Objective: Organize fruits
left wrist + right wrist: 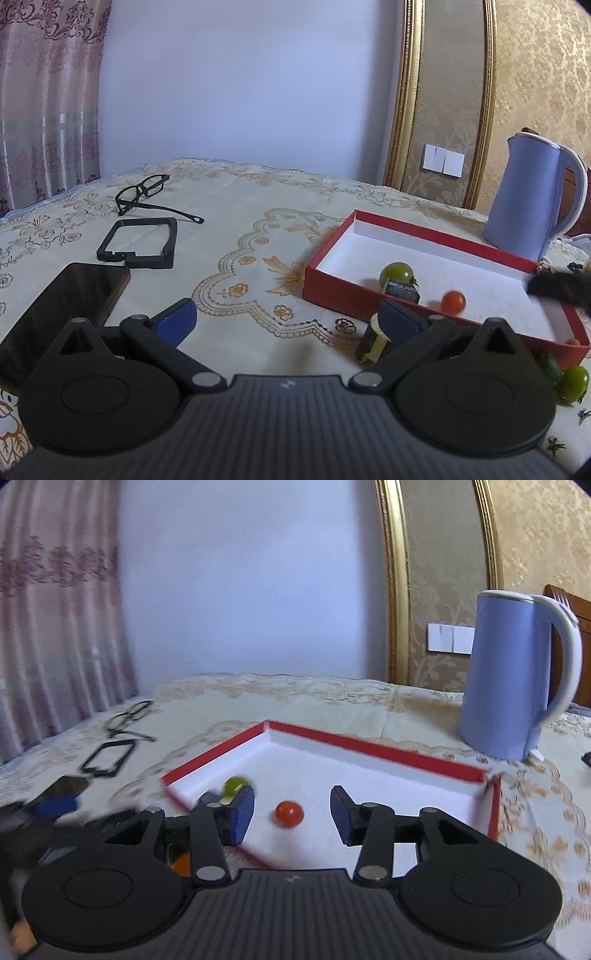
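A red box with a white inside [436, 236] [369, 746] lies on the patterned tablecloth. In it are a green tomato [396, 274] [235, 785] and a red tomato [453, 301] [289, 813]. My left gripper [288, 317] is open and empty, low over the cloth left of the box. My right gripper [291, 814] is open over the box, with the red tomato lying loose between its fingers; it shows blurred at the right edge of the left wrist view [557, 288]. Two green tomatoes [572, 382] lie on the cloth in front of the box. Something orange [181, 864] shows under the right gripper.
A blue kettle [532, 199] [513, 675] stands behind the box. Black glasses [142, 194], a black frame [140, 240] and a dark phone [62, 306] lie at the left. A small dark block [373, 341] stands by the left gripper's right finger.
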Demonstrator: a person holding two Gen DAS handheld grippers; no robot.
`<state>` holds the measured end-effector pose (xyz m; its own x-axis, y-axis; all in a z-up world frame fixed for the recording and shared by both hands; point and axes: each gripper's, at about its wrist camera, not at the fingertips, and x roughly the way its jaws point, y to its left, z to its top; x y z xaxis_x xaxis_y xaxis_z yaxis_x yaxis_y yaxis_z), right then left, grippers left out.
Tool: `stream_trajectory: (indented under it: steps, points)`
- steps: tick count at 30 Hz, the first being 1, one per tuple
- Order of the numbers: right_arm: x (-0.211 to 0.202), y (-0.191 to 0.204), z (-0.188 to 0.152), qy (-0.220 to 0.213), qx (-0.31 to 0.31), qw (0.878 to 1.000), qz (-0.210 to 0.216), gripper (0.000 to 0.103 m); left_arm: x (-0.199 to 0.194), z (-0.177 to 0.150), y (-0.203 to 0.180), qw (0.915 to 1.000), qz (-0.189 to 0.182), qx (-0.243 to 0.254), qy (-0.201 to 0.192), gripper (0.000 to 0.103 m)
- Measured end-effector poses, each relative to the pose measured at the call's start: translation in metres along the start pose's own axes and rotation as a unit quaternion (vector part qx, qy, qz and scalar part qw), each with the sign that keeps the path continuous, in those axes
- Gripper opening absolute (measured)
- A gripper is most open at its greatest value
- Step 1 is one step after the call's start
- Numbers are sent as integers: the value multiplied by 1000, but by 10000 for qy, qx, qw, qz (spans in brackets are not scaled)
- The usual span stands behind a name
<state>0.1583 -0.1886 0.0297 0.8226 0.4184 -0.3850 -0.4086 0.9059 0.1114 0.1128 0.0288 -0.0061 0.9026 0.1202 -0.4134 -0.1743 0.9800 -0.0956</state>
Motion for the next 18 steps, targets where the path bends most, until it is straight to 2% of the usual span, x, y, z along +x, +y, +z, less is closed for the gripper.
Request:
stream_trajectory:
  steps: [7,12,18]
  points:
    - [-33,29,-41,67,-332,9986,396,45,3,2,4,9999,-41,-121,90,103]
    - [-33,48,-56,214,-456,9969,612,45,3,2,6,9997,-126,-187,132,103]
    - [-18,58,-60,450,-609,9954,590,45,6,3,12,9990,-178,-351,208,103]
